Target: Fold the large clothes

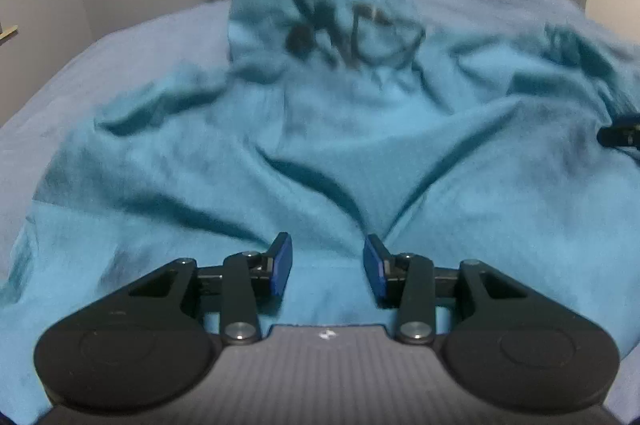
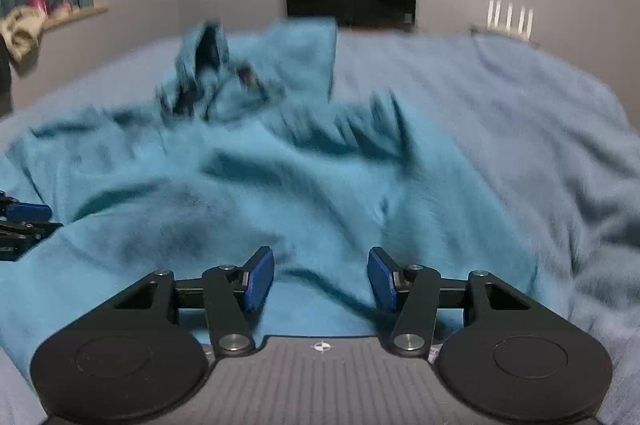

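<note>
Teal sweatshirt (image 1: 320, 145) lies crumpled on the bed (image 2: 520, 113), soft, limp, bulky; both the left gripper (image 1: 327, 265) and right gripper (image 2: 321, 277) have fingers spread, nothing pinched; best pinched at the hem edge just below the fingers.

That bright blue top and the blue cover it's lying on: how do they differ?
The teal sweatshirt is a vivid turquoise; the bed cover under it is a paler, greyer blue. The sweatshirt is bunched into deep folds and ridges, while the cover lies smoother, with only soft ripples. The sweatshirt carries dark lettering near its far end; the cover looks plain. Both are soft fabric spread over the bed, and both are blurred in these views.
</note>
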